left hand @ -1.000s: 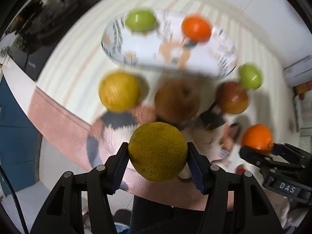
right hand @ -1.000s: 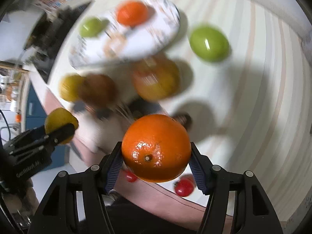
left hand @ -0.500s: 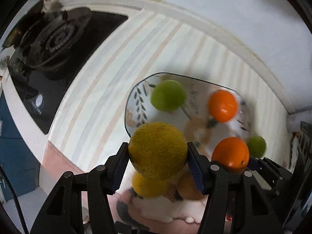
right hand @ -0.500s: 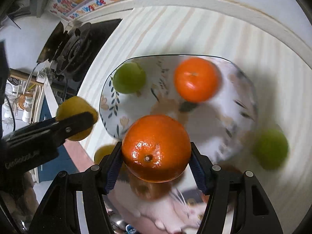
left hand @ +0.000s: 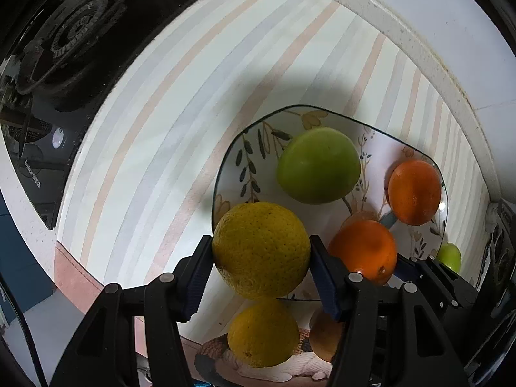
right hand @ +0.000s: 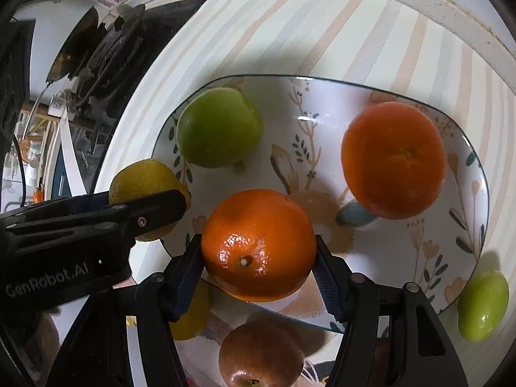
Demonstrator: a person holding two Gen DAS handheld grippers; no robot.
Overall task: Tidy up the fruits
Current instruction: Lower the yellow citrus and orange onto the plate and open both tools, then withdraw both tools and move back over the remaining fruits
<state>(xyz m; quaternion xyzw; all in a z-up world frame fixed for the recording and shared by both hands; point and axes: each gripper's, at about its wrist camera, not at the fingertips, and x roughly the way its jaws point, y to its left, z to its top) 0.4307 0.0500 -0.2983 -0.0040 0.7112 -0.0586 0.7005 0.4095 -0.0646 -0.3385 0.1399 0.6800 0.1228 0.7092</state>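
Note:
My left gripper (left hand: 261, 264) is shut on a yellow citrus fruit (left hand: 260, 250), held over the near left rim of a floral plate (left hand: 238, 164). My right gripper (right hand: 258, 258) is shut on an orange (right hand: 258, 245), held above the plate's near side (right hand: 380, 258). On the plate lie a green apple (right hand: 219, 127) and another orange (right hand: 393, 159). In the left wrist view the apple (left hand: 317, 165), the plated orange (left hand: 414, 192) and the held orange (left hand: 362, 250) show. The left gripper with its yellow fruit (right hand: 142, 180) shows in the right wrist view.
Off the plate lie a second yellow fruit (left hand: 262, 333), a brown-red fruit (right hand: 261, 351) and a small green fruit (right hand: 482, 304). A black gas stove (left hand: 74, 32) sits at the left. The striped counter (left hand: 154, 113) meets a white wall edge (left hand: 403, 32) behind.
Both grippers have moved forward and lower with their fruits, from in front of the plate to over its near rim. The plate now looks much larger and closer.

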